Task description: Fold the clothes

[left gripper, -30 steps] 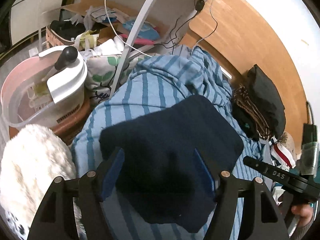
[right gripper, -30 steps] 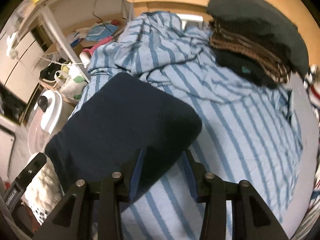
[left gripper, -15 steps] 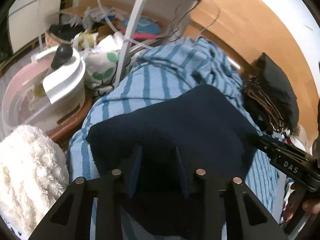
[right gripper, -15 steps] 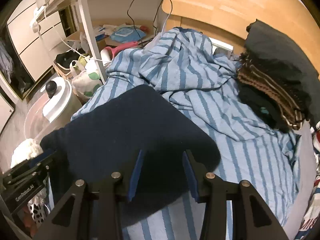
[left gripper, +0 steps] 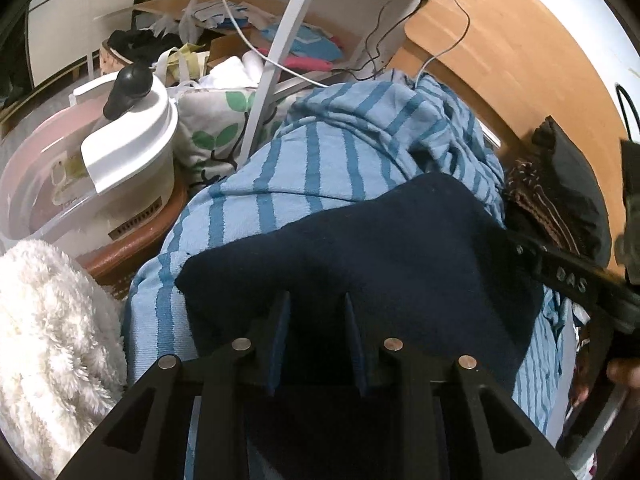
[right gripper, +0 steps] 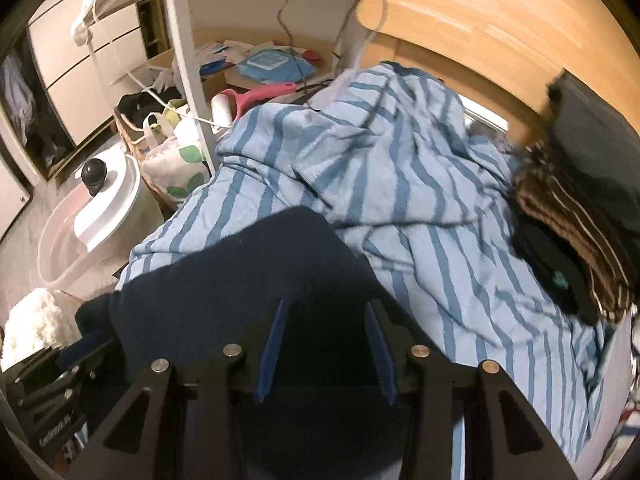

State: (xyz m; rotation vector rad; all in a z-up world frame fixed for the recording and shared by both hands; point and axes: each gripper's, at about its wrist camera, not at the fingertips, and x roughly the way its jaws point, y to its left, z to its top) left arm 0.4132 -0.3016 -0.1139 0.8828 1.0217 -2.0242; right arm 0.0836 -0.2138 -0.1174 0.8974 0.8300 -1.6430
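A dark navy garment [left gripper: 380,248] lies folded on the blue striped bedcover [left gripper: 320,160]. My left gripper [left gripper: 314,304] is closed down on its near edge, with cloth between the blue pads. My right gripper [right gripper: 326,312] grips the same navy garment [right gripper: 248,280] at its near edge, its pads narrowed onto the cloth. The right gripper's body also shows at the right of the left wrist view [left gripper: 568,276]. The cloth under both grippers is hidden by their bodies.
A pile of folded dark and brown clothes [right gripper: 572,208] sits at the bed's right by the wooden headboard [right gripper: 480,20]. A white salad spinner [left gripper: 128,152] in a pink tub, a leaf-print bag [left gripper: 216,128], a fluffy white rug [left gripper: 52,340] and a white desk leg [right gripper: 188,60] crowd the left side.
My left gripper has gone from wide open to closed on the navy garment's near edge. Both grippers have lifted and pulled back with the cloth; the right stayed closed on it.
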